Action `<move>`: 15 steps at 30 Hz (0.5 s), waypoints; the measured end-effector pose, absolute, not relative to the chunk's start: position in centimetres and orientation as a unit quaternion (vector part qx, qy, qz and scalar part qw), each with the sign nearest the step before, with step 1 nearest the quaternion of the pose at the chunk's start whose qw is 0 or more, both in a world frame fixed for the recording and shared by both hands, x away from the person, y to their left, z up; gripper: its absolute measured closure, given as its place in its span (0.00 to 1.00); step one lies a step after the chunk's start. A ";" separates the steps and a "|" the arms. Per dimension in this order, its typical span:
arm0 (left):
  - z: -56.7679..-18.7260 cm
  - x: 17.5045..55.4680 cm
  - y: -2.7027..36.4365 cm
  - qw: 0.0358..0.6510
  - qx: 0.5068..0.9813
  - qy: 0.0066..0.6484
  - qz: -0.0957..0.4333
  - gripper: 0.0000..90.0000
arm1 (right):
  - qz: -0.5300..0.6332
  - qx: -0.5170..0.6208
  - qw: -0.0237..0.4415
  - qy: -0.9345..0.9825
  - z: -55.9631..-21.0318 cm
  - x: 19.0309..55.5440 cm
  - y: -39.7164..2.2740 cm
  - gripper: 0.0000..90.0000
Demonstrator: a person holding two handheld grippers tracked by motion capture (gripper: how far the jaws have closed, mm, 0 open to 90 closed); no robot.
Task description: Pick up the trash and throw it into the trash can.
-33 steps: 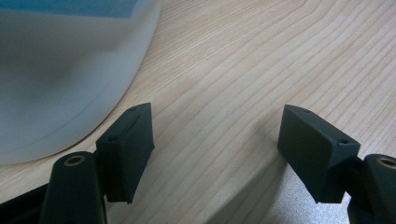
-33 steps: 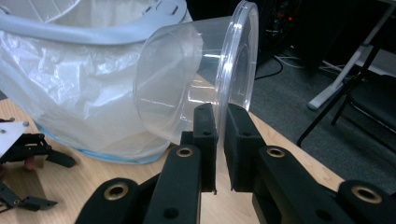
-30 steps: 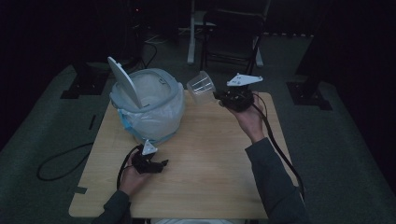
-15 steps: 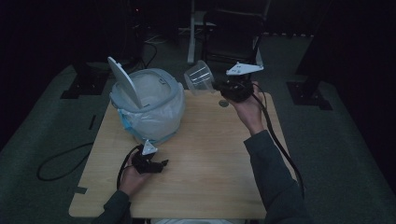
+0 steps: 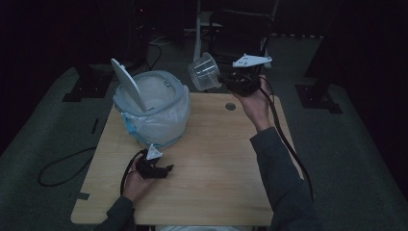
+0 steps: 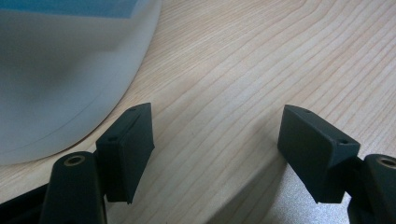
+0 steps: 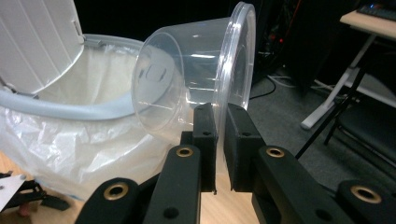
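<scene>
A clear plastic cup [image 7: 196,88], pinched at its rim by the right gripper [image 7: 220,126], is carried toward the lined bin [image 5: 159,108]; release over its opening is judged next.

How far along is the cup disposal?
Done: the bin's lid is open and the right hand-held gripper has pinched the clear plastic cup by its rim. In hand: cup held in the air beside the bin. Left: drop it in.

In the left gripper view the lined bin [image 6: 60,70] was cut off by the top and left edges. The cup [image 7: 196,84] rim was partly hidden between the fingers [image 7: 205,135].
</scene>
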State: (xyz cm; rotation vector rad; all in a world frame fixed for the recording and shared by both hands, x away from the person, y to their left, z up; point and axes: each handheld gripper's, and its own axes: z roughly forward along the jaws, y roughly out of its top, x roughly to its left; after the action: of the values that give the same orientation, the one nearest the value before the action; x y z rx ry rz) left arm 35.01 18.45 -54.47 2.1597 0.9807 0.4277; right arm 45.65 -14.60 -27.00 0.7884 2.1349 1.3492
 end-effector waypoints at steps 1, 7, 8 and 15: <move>-54.5 35.0 18.5 0.357 0.837 0.380 0.166 0.31 | 0.494 0.288 0.247 0.782 -26.8 45.7 -14.5 0.93; -54.5 35.0 18.5 0.357 0.838 0.379 0.166 0.31 | 0.494 0.284 0.254 0.782 -25.6 46.0 -13.9 0.93; -54.5 35.0 18.5 0.356 0.838 0.379 0.166 0.31 | 0.495 0.283 0.254 0.781 -25.4 46.1 -13.7 0.93; -54.5 35.0 18.5 0.357 0.838 0.379 0.166 0.31 | 0.496 0.279 0.255 0.782 -24.6 46.3 -13.0 0.93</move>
State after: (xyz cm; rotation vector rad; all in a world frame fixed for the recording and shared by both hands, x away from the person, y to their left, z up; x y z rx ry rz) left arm 35.01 18.47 -54.46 2.1629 0.9789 0.4277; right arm 46.28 -12.98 -24.60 0.7579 2.1220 1.3464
